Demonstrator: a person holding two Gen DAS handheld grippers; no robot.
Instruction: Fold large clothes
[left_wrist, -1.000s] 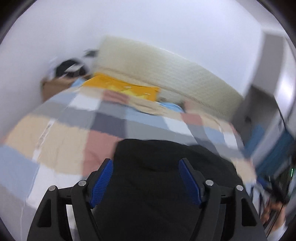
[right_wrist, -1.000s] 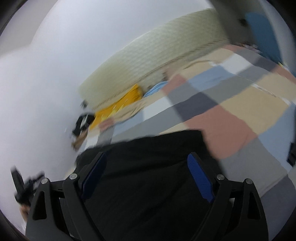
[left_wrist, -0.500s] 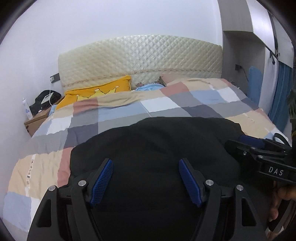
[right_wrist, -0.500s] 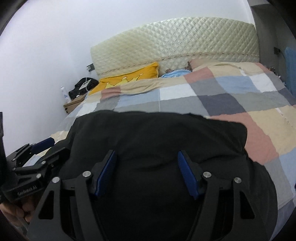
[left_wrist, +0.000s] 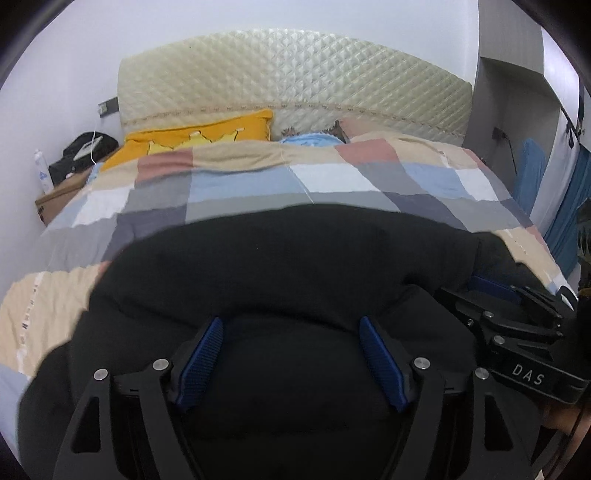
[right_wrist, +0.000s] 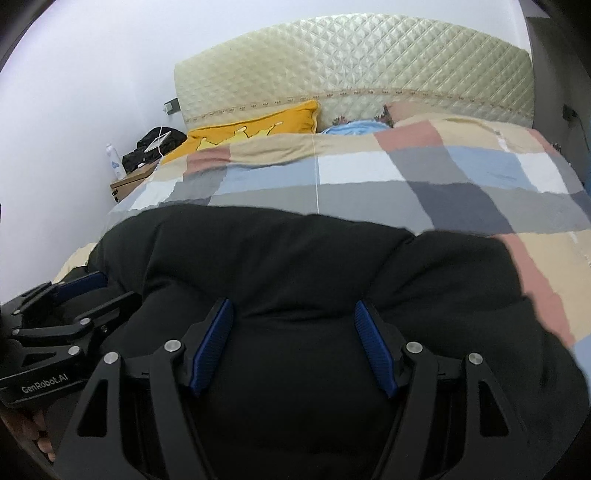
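A large black garment (left_wrist: 295, 266) lies spread on the checked quilt (left_wrist: 332, 181) of a bed; it also fills the lower half of the right wrist view (right_wrist: 295, 266). My left gripper (left_wrist: 291, 328) is open, its blue-padded fingers low over the near part of the garment, with black cloth between and under them. My right gripper (right_wrist: 293, 314) is open in the same way over the garment's right part. Each gripper shows in the other's view: the right one at the right edge (left_wrist: 517, 332), the left one at the left edge (right_wrist: 62, 314).
A quilted cream headboard (left_wrist: 295, 81) stands at the back with a yellow pillow (left_wrist: 192, 136) and a blue pillow (left_wrist: 310, 140). A bedside table (left_wrist: 59, 192) with a black bag and a bottle is at the left. Blue curtains (left_wrist: 565, 221) hang at the right.
Both views swung from blurred, tilted angles to face the headboard squarely. Both grippers have come lower and closer over the black garment, which now bunches more around the fingers.
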